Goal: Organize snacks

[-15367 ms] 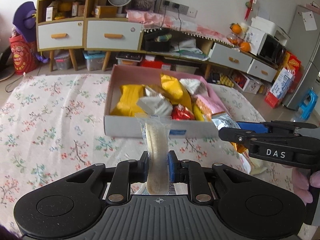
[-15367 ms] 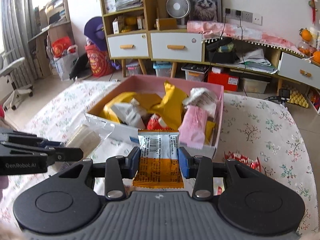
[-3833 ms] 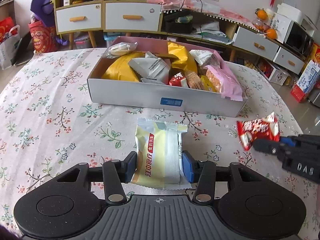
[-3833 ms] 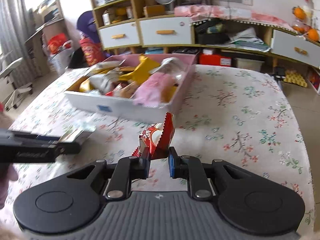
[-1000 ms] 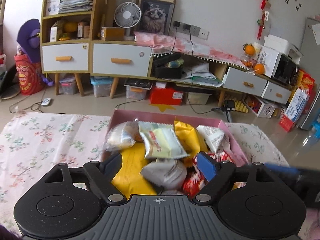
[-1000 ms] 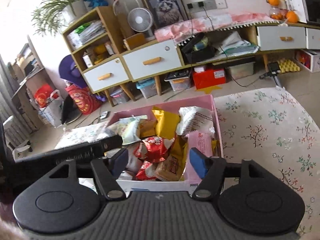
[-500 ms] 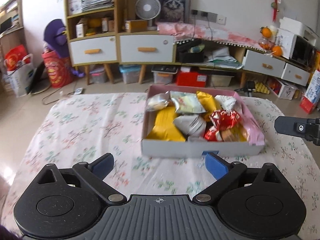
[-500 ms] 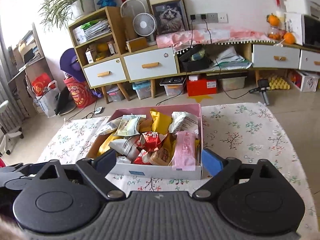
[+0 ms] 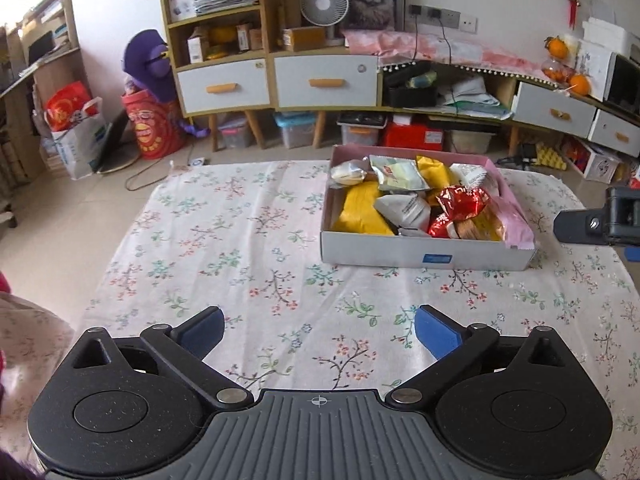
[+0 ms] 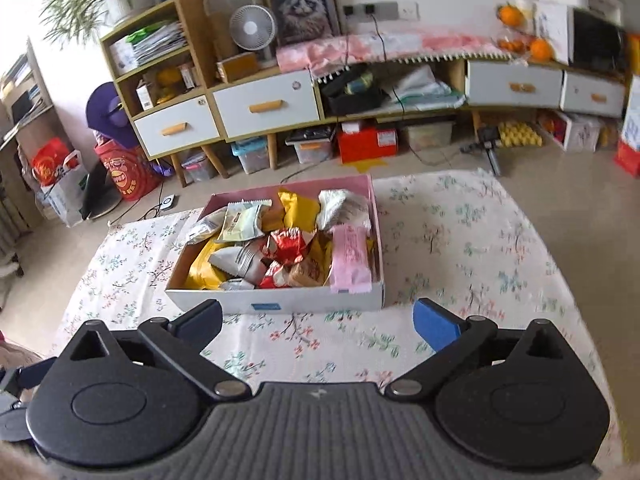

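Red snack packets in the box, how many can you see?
2: a big crinkled red packet on top near the middle of the box, and a smaller red packet just in front of it. Others may be buried.

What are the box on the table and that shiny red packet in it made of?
The box looks like matte cardboard: flat white walls, pink inside, crisp folded corners. The red packet seems to be foil-like plastic film, judging by its crinkles and bright glints.

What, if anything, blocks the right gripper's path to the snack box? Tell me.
Nothing visible does. Only bare floral tablecloth lies between the open right gripper and the near wall of the snack box. The left gripper, also open and empty, is off to the side.
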### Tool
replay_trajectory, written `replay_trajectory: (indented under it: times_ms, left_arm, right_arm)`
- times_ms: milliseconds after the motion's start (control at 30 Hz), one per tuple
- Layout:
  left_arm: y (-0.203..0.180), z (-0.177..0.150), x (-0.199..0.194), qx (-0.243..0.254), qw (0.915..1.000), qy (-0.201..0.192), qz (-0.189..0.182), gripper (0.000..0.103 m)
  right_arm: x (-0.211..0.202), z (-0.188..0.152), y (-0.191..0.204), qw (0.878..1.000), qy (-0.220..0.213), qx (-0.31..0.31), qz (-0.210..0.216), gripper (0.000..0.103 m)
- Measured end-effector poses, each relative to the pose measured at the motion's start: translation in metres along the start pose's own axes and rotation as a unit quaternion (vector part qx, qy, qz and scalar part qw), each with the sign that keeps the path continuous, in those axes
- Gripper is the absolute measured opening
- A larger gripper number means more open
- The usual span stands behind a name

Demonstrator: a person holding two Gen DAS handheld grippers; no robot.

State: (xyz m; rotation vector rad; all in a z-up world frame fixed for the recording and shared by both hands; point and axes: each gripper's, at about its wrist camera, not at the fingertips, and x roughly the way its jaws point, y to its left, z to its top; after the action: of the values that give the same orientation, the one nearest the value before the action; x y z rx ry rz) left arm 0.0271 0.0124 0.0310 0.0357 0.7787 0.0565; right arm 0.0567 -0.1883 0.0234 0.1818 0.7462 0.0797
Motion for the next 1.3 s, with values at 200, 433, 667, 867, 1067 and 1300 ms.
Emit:
replay_trajectory:
  times_ms: [200,433,667,867,1067,1300]
  left_arm:
    - [0.003,0.001,-0.006,-0.023,0.9997,0.011,0.001,0.102]
    - [0.0,0.003,-0.005,-0.021,0.9996,0.018,0.003,0.102]
    - [0.0,0.003,-0.004,-0.02,0.9996,0.019,0.008,0.102]
    - [-0.002,0.004,-0.006,-0.017,0.9997,0.019,0.006,0.102]
    - [0.002,0.004,-0.005,-0.02,0.9995,0.019,0.014,0.103]
    - [0.007,0.004,-0.004,-0.023,0.9994,0.023,0.015,0.103]
  right_arm:
    - [0.0,-0.008,0.012,1.0,0.015,-0.023,-0.015,0.103]
    - [0.001,-0.013,0.018,0.999,0.027,-0.039,-0.025,0.103]
    - [0.004,-0.016,0.024,0.996,0.029,-0.075,-0.046,0.103]
    - [0.005,-0.018,0.028,0.994,0.033,-0.09,-0.047,0.103]
    - [0.007,-0.019,0.032,0.993,0.038,-0.101,-0.046,0.103]
    - [0.007,-0.019,0.034,0.993,0.037,-0.104,-0.048,0.103]
